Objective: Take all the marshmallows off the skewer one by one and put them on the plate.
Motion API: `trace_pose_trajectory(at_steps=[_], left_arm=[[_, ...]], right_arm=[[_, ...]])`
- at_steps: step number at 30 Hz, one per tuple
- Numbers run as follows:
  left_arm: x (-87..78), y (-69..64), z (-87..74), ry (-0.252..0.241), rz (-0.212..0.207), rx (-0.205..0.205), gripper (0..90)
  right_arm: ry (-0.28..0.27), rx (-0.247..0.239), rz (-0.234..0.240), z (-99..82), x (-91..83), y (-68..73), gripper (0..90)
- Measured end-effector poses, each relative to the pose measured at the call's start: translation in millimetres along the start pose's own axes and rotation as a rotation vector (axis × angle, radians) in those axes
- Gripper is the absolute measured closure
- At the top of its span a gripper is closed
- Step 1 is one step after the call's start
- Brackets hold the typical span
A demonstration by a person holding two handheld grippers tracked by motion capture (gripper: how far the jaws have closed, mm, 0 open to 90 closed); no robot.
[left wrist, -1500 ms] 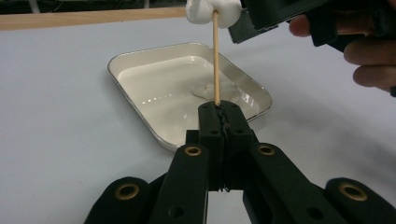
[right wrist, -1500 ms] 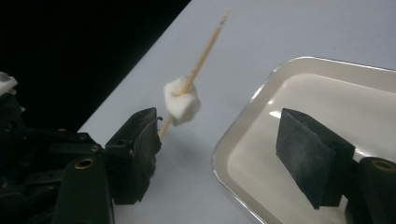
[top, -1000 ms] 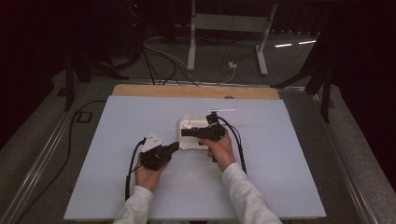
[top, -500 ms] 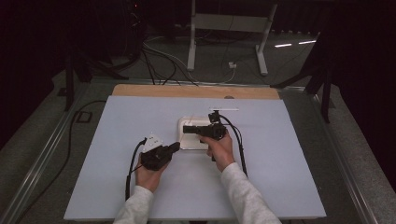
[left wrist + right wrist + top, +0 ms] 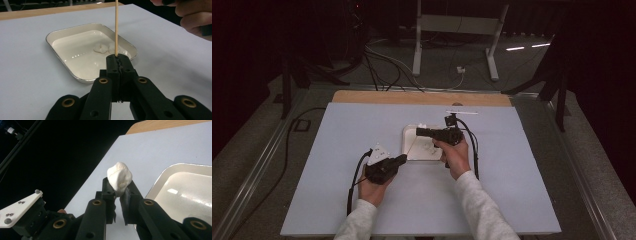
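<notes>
**White lump clamped, skewer pinched upright**

White soft lump [image 5: 119, 178], one piece, sat clamped between the right gripper [image 5: 117, 186] jaws at centre of the right gripper view; those jaws had just been closing, with the lump between them. In the high view the right gripper [image 5: 419, 132] hovered over the tray [image 5: 408, 150] at mid-frame, pointing toward frame left.

One wooden skewer [image 5: 116, 27] stood upright, pinched at its lower end by the left gripper [image 5: 117, 58], jaws together on it. Skewer ran up out of the top edge of the left gripper view. In the high view the left gripper [image 5: 401, 159] sat lower left of the tray, just beside its near corner.

One cream tray [image 5: 56, 50], rectangular with rounded corners, lay on the pale blue table top [image 5: 512, 165]. Two white lumps [image 5: 103, 48] remained inside it, touching each other, right of centre in the left gripper view.

Two hands counted, one per gripper; right hand [image 5: 192, 17] showed upper right in the left gripper view.
</notes>
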State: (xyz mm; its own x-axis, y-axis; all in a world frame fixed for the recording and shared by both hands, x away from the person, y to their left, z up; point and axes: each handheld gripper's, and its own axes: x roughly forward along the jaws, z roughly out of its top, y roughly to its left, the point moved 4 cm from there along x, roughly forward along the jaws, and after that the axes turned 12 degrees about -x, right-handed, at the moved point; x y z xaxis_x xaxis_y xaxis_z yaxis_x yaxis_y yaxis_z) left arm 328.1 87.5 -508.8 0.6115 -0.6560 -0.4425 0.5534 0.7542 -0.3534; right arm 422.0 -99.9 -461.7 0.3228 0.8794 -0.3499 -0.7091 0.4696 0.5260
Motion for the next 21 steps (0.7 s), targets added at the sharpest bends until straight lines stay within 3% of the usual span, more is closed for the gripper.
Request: trace_pose_trajectory(at_steps=[14,15,17,21], left_arm=[[-0.3,0.1,-1.4,-0.001,-0.006,0.008,90.0],[0.6,0.2,-3.4,0.014,0.003,0.021,90.0],[2.8,1.7,-7.5,0.028,0.009,0.016,90.0],[3.5,3.0,-6.7,0.025,0.017,0.005,90.0]], right_arm=[[0.007,-0.027,-0.017,7.8,-0.8,1.7,81.9],[-0.032,-0.009,-0.025,11.3,-5.6,-0.1,82.2],[-0.062,0.009,-0.022,14.6,-9.9,-2.0,82.2],[-0.025,-0.068,-0.093,21.2,-20.8,-2.5,82.2]])
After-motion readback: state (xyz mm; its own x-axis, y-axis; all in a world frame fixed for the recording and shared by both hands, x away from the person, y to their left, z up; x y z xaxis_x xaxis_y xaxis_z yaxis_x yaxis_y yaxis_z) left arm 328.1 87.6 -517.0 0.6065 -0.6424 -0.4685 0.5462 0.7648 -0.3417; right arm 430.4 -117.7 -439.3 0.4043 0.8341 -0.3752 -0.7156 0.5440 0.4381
